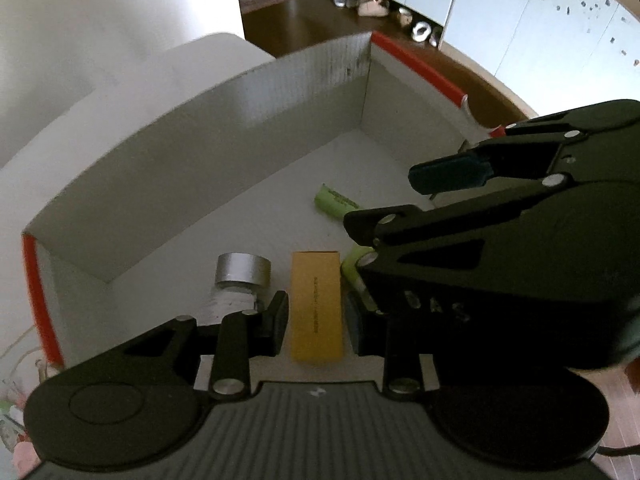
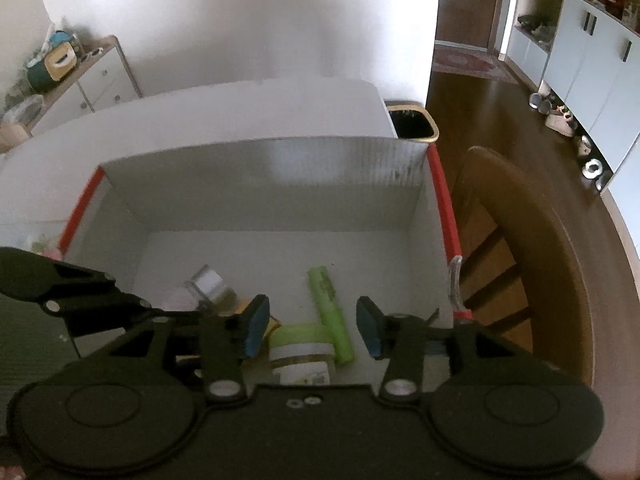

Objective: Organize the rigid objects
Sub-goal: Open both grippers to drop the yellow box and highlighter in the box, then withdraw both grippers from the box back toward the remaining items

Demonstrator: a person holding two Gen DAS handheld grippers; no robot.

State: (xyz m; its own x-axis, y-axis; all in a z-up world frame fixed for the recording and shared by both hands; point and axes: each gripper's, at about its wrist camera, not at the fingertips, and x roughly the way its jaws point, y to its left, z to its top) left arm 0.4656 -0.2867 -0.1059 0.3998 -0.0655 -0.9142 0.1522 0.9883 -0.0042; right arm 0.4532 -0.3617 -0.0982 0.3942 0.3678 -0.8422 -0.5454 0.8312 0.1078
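Inside box: highlighter; yellow carton; jar

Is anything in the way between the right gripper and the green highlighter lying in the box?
Nothing visible. In the right wrist view the right gripper hangs open over the box, and the green highlighter lies on the box floor in the gap between its fingers. A green-lidded jar sits beside the highlighter, not over it.
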